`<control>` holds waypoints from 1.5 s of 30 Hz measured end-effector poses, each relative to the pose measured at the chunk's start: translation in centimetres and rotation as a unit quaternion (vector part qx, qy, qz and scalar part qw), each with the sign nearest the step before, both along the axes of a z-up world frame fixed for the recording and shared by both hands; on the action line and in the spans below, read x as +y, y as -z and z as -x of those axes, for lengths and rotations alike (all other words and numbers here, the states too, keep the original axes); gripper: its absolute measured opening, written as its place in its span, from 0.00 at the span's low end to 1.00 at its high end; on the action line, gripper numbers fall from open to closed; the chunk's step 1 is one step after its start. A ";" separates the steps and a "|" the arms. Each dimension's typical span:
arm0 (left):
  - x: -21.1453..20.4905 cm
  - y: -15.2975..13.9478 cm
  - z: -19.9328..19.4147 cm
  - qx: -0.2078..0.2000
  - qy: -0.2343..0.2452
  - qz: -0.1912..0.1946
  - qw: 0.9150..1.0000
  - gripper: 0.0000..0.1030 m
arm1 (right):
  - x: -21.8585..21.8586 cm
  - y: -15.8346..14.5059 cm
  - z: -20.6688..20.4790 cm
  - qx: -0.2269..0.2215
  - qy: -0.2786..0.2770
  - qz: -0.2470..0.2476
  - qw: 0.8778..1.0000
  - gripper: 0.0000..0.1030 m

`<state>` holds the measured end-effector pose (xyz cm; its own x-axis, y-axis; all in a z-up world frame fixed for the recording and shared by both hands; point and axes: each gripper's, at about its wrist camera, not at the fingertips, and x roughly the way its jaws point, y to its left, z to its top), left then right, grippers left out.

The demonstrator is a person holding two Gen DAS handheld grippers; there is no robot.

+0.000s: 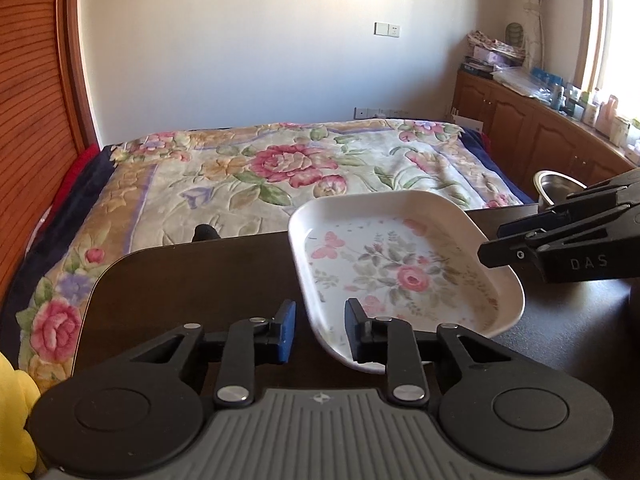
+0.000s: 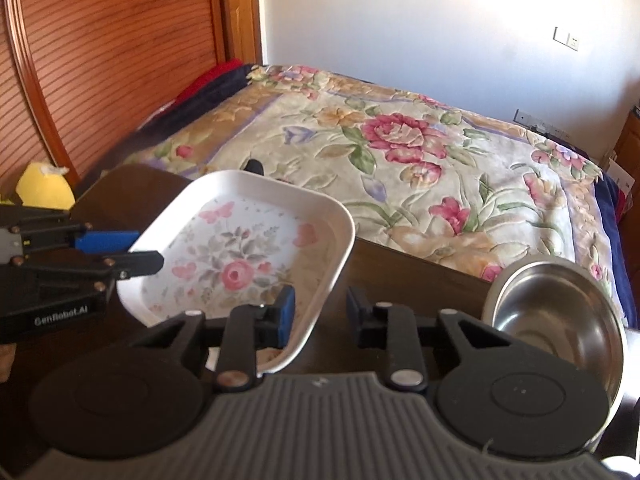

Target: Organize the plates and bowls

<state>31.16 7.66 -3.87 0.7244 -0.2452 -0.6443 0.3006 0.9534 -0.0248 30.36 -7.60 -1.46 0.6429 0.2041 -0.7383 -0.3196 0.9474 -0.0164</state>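
A white square plate (image 1: 400, 264) with pink flowers lies on the dark table (image 1: 180, 280). My left gripper (image 1: 320, 330) is open and straddles the plate's near-left rim, one finger over the inside and one outside. In the left wrist view, my right gripper (image 1: 494, 244) reaches in from the right at the opposite rim. The right wrist view shows the plate (image 2: 240, 256) with my right gripper (image 2: 320, 312) open across its right edge, and my left gripper (image 2: 136, 250) at its left edge. A steel bowl (image 2: 556, 312) stands empty to the right, also visible behind the right gripper (image 1: 554, 186).
A bed with a floral quilt (image 1: 280, 168) runs along the table's far edge (image 2: 400, 272). A yellow plush toy (image 2: 44, 190) sits at the left by a slatted wooden panel (image 2: 100, 60). Wooden cabinets (image 1: 540, 132) with clutter line the right wall.
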 end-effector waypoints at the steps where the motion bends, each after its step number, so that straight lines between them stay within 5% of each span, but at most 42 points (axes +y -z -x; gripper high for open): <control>1: 0.1 0.1 -0.1 0.001 -0.002 0.001 1.000 0.25 | 0.1 0.0 -0.2 0.002 0.000 0.003 1.000 0.28; 16: 0.3 0.5 -0.7 0.006 -0.005 0.010 1.000 0.18 | 0.3 0.7 -2.0 0.063 -0.033 0.012 0.997 0.21; 19: 0.5 0.6 -0.7 0.010 -0.002 0.019 1.000 0.18 | 0.4 0.7 -2.1 0.066 -0.036 0.007 0.997 0.14; 45: 0.6 -1.9 3.9 0.019 0.006 0.022 1.000 0.16 | -1.1 -0.7 1.0 0.056 -0.045 -0.042 0.997 0.12</control>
<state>27.24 8.28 -1.92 0.6969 -0.2829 -0.6590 0.3100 0.9475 -0.0789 29.41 -8.72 -0.75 0.5344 0.3210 -0.7819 -0.3987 0.9114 0.1017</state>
